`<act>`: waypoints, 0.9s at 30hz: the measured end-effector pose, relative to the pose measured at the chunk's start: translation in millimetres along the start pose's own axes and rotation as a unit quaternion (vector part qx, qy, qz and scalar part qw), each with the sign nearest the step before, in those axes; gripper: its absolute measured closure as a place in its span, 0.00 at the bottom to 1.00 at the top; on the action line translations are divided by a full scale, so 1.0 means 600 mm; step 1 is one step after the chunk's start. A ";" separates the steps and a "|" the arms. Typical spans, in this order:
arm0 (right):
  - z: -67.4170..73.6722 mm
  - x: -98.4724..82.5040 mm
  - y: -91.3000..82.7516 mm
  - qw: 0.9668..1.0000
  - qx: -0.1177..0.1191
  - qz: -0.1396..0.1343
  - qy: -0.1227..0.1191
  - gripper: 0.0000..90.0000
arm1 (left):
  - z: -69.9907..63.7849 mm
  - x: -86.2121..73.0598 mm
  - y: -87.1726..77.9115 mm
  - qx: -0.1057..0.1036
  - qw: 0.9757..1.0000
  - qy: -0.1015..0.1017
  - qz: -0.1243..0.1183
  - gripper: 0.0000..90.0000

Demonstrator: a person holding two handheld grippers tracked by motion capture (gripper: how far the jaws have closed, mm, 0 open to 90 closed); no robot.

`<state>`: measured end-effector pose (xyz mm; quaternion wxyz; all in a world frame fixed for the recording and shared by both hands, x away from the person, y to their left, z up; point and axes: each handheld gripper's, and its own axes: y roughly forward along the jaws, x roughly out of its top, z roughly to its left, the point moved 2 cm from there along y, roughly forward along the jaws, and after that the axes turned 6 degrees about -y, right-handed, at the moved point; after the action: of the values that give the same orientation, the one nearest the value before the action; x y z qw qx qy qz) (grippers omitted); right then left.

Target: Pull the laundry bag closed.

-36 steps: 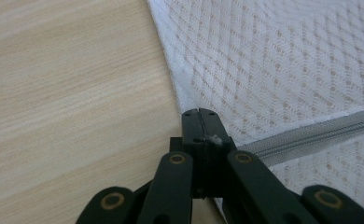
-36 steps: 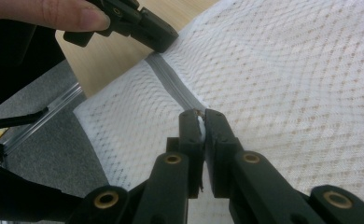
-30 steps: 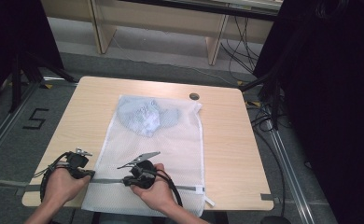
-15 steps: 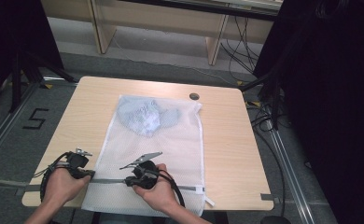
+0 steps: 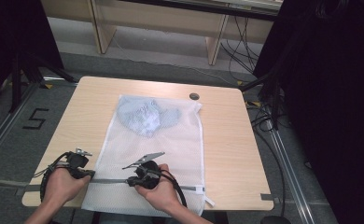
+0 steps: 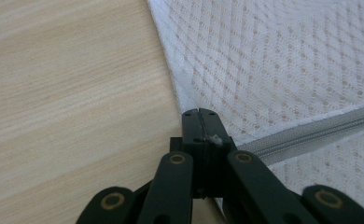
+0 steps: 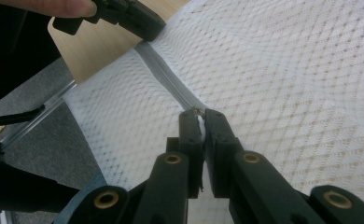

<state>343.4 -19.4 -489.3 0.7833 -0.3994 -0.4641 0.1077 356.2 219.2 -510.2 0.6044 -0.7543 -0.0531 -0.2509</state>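
Observation:
A white mesh laundry bag (image 5: 147, 149) lies flat on the wooden table (image 5: 227, 140), with a pale blue garment (image 5: 145, 114) inside its far end. A grey zipper (image 5: 110, 181) runs across the bag near the front edge. My left gripper (image 5: 90, 173) is shut on the bag's left edge at the zipper's end (image 6: 199, 112). My right gripper (image 5: 129, 182) is shut on the zipper pull partway along the zipper (image 7: 199, 112). The right gripper view shows the zipper (image 7: 164, 77) stretching away to the left gripper (image 7: 143, 23).
A small dark round disc (image 5: 194, 96) sits near the table's far edge. Grey tape strips (image 5: 266, 197) mark the front corners. Bare wood lies to the bag's right. The bag's near end reaches the table's front edge, with grey floor (image 7: 45, 154) below.
The right gripper has edged very slightly to the right along the zipper. The left gripper and the bag have stayed in place.

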 end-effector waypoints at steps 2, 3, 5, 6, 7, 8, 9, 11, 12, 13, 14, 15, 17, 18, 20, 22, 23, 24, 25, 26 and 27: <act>-0.001 -0.001 -0.002 1.000 0.001 0.003 0.001 0.97 | 0.000 0.000 0.000 0.000 1.000 0.000 0.000 1.00; -0.002 -0.001 -0.003 1.000 0.000 0.004 0.000 0.97 | 0.000 0.000 0.000 0.000 1.000 0.001 0.000 1.00; -0.002 -0.002 -0.002 1.000 0.003 0.002 -0.002 0.97 | 0.000 0.000 0.000 0.000 1.000 0.000 0.000 1.00; -0.001 -0.003 -0.003 1.000 0.004 0.004 0.003 0.97 | 0.000 0.000 0.000 0.001 1.000 0.001 0.000 1.00; -0.001 -0.003 -0.003 1.000 0.004 0.003 0.005 0.97 | 0.000 0.000 0.000 0.001 1.000 0.001 0.000 1.00; -0.001 -0.004 -0.003 1.000 0.003 0.000 0.005 0.97 | 0.000 0.000 0.000 0.000 1.000 0.000 0.000 1.00; -0.003 -0.004 -0.005 1.000 0.002 0.005 0.000 0.97 | 0.000 0.000 0.000 0.001 1.000 0.001 0.000 1.00; -0.003 -0.005 -0.005 1.000 0.001 0.004 0.006 0.97 | 0.000 0.000 0.000 0.001 1.000 0.000 0.001 1.00; -0.004 -0.005 -0.006 1.000 -0.001 0.005 0.003 0.97 | 0.000 0.000 0.000 0.001 1.000 -0.001 0.000 1.00; -0.005 -0.005 -0.006 1.000 -0.003 0.006 0.002 0.97 | 0.000 0.000 0.000 0.000 1.000 0.000 0.000 1.00; -0.005 -0.005 -0.006 1.000 -0.002 0.006 0.003 0.97 | 0.000 0.000 -0.001 0.005 1.000 0.000 0.000 1.00; -0.005 -0.006 -0.006 1.000 -0.002 0.005 0.001 0.97 | 0.000 0.000 -0.001 0.005 1.000 -0.001 -0.001 1.00; -0.007 -0.006 -0.007 1.000 -0.005 0.007 0.001 0.97 | 0.000 0.000 0.000 0.001 1.000 0.000 0.000 1.00; -0.008 -0.007 -0.007 1.000 -0.003 0.007 0.001 0.97 | 0.000 0.000 0.000 0.001 1.000 0.000 0.000 1.00; -0.009 -0.007 -0.008 1.000 -0.006 0.008 0.003 0.97 | 0.000 0.000 0.000 0.001 1.000 0.000 0.001 1.00; -0.010 -0.007 -0.009 1.000 -0.006 0.010 0.004 0.97 | -0.002 0.000 -0.002 0.010 1.000 -0.003 0.001 1.00; -0.010 -0.007 -0.010 1.000 -0.005 0.010 0.004 0.97 | -0.003 0.000 -0.002 0.012 1.000 -0.004 0.002 1.00; -0.010 -0.007 -0.010 1.000 -0.006 0.009 0.001 0.97 | -0.001 0.000 -0.001 0.009 1.000 -0.003 -0.002 1.00; -0.011 -0.006 -0.009 1.000 -0.005 0.007 -0.003 0.97 | -0.001 0.000 -0.002 0.009 1.000 -0.001 0.002 1.00; -0.008 -0.007 -0.011 1.000 -0.007 0.014 0.006 0.97 | -0.002 0.000 -0.002 0.012 1.000 -0.002 0.002 1.00; -0.009 -0.006 -0.012 1.000 -0.008 0.013 0.002 0.97 | -0.002 0.000 -0.002 0.012 1.000 -0.003 0.002 1.00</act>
<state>344.4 -29.0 -488.0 0.7794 -0.4121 -0.4581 0.1131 355.2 218.3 -508.9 0.6139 -0.7476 -0.0564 -0.2471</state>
